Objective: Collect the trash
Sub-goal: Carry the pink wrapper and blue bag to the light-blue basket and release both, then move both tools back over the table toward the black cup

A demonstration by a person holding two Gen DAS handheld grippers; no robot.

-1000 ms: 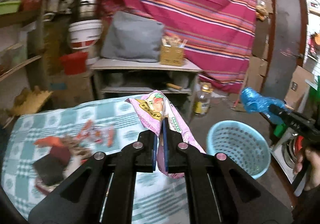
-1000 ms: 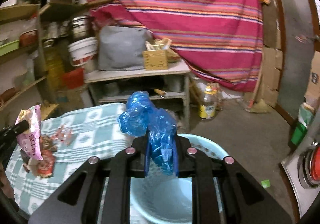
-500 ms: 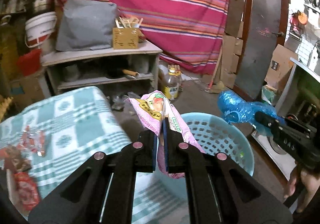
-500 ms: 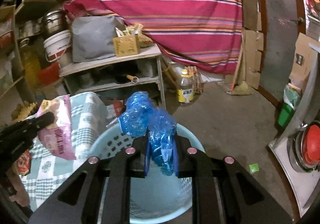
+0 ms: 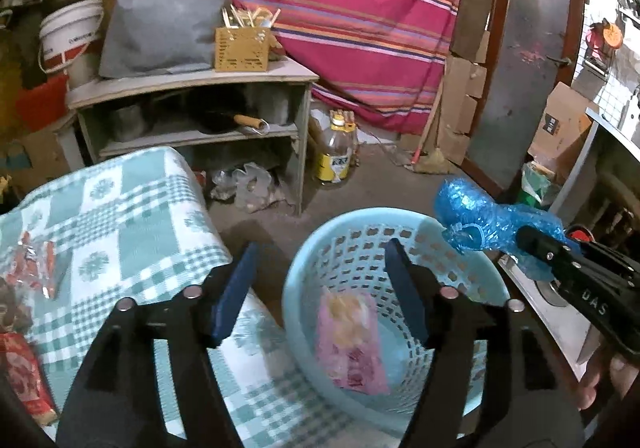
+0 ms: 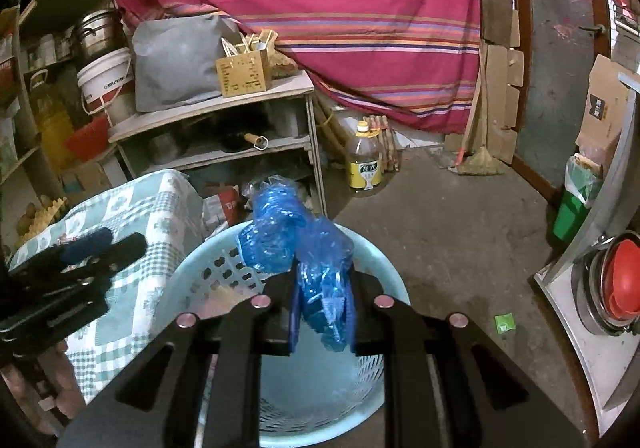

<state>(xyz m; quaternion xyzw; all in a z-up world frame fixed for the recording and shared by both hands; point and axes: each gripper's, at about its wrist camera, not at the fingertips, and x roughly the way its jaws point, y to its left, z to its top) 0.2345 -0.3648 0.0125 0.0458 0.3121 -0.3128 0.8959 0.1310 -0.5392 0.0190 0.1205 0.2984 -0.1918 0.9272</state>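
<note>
The left gripper (image 5: 320,288) is held above the round light-blue perforated plastic basket (image 5: 472,268), which stands on the grey floor just beside the table covered with a green-and-white checked cloth (image 5: 120,215). Its jaws are opening and are seen spread wide, with nothing pressed between the blue pads. Below the gap, a pink printed plastic snack wrapper (image 5: 352,344) is seen inside the basket, blurred, clear of both fingers; whether it is touching the bottom cannot be told.

The right gripper (image 6: 322,318) is kept nearly closed, its jaws clamped on a crumpled blue plastic bag (image 6: 296,244). The bag is bunched above the fingertips and is held over the near rim of the basket, not inside it. From the left wrist view, the same bag (image 5: 480,219) is seen over the basket's right rim.

Several red and silver crumpled wrappers (image 5: 36,268) are left lying on the checked cloth at its left edge, well apart from the basket.
</note>
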